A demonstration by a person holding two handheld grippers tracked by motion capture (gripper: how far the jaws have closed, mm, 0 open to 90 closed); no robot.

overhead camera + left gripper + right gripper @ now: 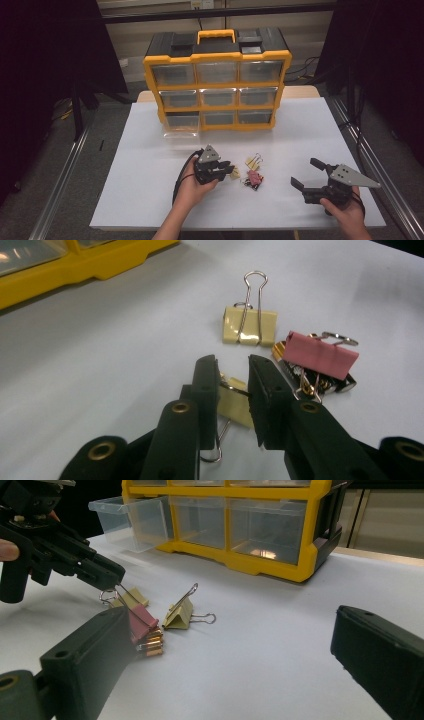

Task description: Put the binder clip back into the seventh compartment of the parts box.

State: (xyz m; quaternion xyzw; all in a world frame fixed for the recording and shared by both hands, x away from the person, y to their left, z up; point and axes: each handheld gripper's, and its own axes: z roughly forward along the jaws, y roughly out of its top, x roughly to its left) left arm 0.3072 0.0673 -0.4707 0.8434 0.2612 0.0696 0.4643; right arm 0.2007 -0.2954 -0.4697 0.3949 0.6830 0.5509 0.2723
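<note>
The left gripper (232,375) is closing its narrow jaws on a yellow binder clip (234,405) lying on the tabletop (150,165), gripping mostly its wire handle, so the clip is risking swinging free, while the right gripper (307,175) is waiting wide open.

Both handheld tools are matte black plastic: the left gripper (231,169) trails a looped black cable, and its blocky jaws carry brass-ringed rivet holes (plain in its own view). The right gripper (307,173) bears a grey three-cornered plate with small screws.

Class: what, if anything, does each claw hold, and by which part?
Left claw: a yellow binder clip, gripped by its wire handle. Right claw: nothing.
</note>
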